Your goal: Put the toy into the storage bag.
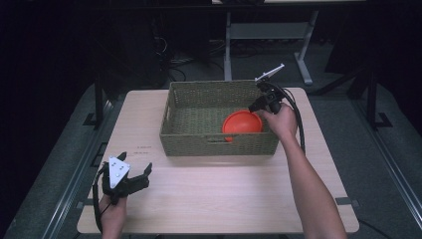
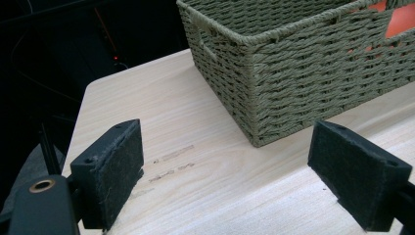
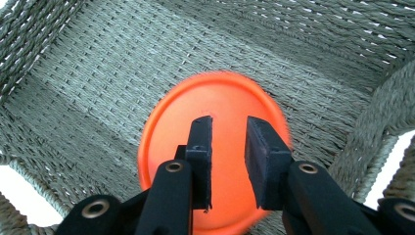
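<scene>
An orange plate [image 1: 242, 123] lies inside the woven olive basket [image 1: 219, 144], at its right end, tilted against the wall. My right gripper [image 1: 255, 106] reaches into the basket from the right, just above the plate. In the right gripper view its jaws [image 3: 229, 125] stand a small gap apart with nothing between the pads, and the orange plate [image 3: 215, 103] sits blurred below them on the basket floor [image 3: 98, 73]. My left gripper [image 1: 135, 162] rests wide open near the table's front left corner. In its own view the left gripper [image 2: 227, 147] holds nothing and faces the basket [image 2: 293, 73].
The basket stands at the back middle of the light wooden table [image 1: 224, 194]. A sliver of orange [image 2: 399, 19] shows through the basket's handle hole. Dark floor and a metal frame lie beyond the table's far edge.
</scene>
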The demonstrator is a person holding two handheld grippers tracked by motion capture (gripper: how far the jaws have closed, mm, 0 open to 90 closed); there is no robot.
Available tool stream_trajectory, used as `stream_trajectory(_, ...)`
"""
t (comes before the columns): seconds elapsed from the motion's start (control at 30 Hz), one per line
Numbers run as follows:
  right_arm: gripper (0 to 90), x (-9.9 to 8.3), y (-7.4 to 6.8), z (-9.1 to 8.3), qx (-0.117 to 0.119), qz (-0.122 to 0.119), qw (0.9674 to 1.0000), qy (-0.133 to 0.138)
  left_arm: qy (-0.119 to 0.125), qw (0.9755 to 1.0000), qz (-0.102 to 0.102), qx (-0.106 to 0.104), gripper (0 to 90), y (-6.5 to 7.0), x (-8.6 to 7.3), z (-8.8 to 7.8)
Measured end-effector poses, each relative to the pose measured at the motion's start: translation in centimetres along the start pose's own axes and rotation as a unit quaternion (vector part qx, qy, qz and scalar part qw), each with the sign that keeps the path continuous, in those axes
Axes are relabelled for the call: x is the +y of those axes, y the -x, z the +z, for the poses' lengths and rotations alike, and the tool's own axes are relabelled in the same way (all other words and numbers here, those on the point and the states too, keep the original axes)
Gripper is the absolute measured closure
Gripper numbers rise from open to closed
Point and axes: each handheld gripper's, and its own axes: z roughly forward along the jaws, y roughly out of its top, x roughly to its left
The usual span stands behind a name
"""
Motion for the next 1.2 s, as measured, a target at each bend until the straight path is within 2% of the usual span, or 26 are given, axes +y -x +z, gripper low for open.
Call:
stream_trajectory(0.4, 63.6, -1.1, 0.7, -0.5, 0.028, 0.009, 0.9995, 0.008, -0.002, 1.0, 0.004, -0.002, 12.8, 0.1, 0.0, 0.0)
stream_trajectory(0.7, 56.6, -1.2, 0.6, -1.3, 0.045, 0.012, 0.9988, 0.015, -0.001, 1.0, 0.004, -0.003, 12.8, 0.1, 0.0, 0.0)
stream_trajectory(0.8, 53.2, -1.3, 0.8, -1.4, 0.062, 0.018, 0.9977, 0.021, -0.001, 1.0, 0.006, -0.003, 12.8, 0.1, 0.0, 0.0)
stream_trajectory(0.9, 49.5, -1.4, 0.9, -1.4, 0.069, 0.02, 0.9973, 0.017, -0.002, 1.0, 0.005, -0.004, 12.8, 0.1, 0.0, 0.1)
stream_trajectory(1.2, 46.8, -2.4, 1.5, -1.1, 0.093, 0.033, 0.9948, 0.027, -0.001, 1.0, 0.004, -0.003, 12.8, 0.1, 0.0, 0.0)
